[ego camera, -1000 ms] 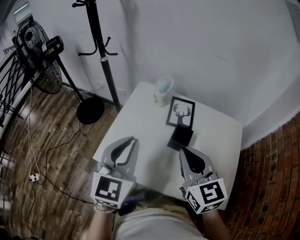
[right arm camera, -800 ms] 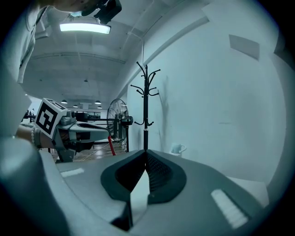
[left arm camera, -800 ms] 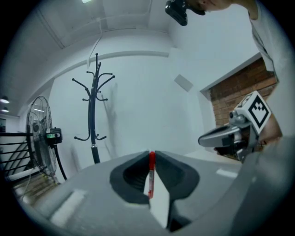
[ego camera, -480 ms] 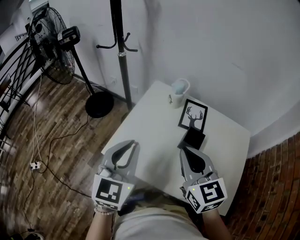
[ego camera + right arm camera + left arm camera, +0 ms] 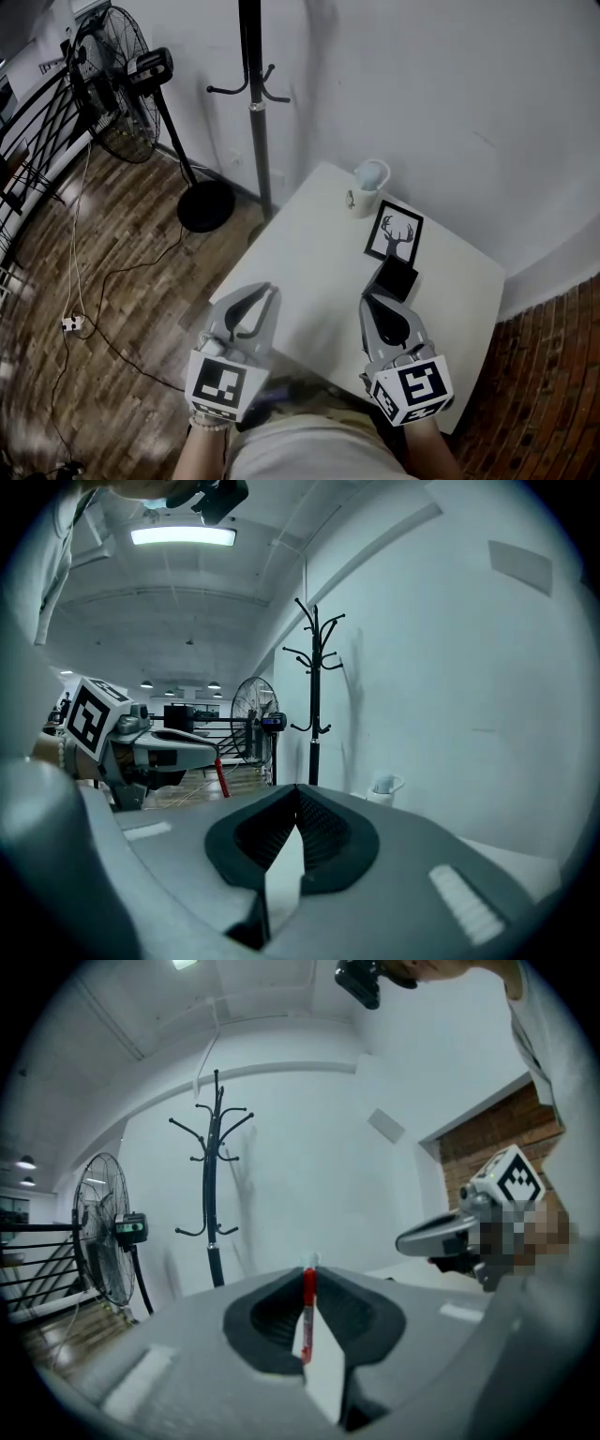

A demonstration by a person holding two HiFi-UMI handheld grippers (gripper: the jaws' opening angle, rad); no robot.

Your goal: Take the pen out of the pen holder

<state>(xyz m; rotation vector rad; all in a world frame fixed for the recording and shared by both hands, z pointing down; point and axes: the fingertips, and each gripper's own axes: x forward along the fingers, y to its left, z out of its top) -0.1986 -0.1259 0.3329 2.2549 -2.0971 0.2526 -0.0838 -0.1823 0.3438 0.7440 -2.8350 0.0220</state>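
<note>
Pen (image 5: pixel 307 1312) is sitting pinched between the fingers of the left gripper (image 5: pixel 263 292), its red barrel running up along the seam and poking out a bit past the tips. That gripper is hovering over the near left edge of the white counter (image 5: pixel 309 262), so the pen is hanging well apart from the holder (image 5: pixel 396 279). The right gripper (image 5: pixel 367 302) is hovering beside it on the near right. Its fingers are pressing together tip to tip and gripping nothing. The holder, a black square thing, is sitting just past the right gripper's tips. Just behind it a deer picture (image 5: pixel 395 233) is lying on the counter, and a white mug (image 5: pixel 368 185) is standing at the far corner. Off the counter, a black coat rack (image 5: pixel 256 103) is standing against the wall. Further left a fan (image 5: pixel 108 84) is standing on the wood floor (image 5: pixel 112 281).
</note>
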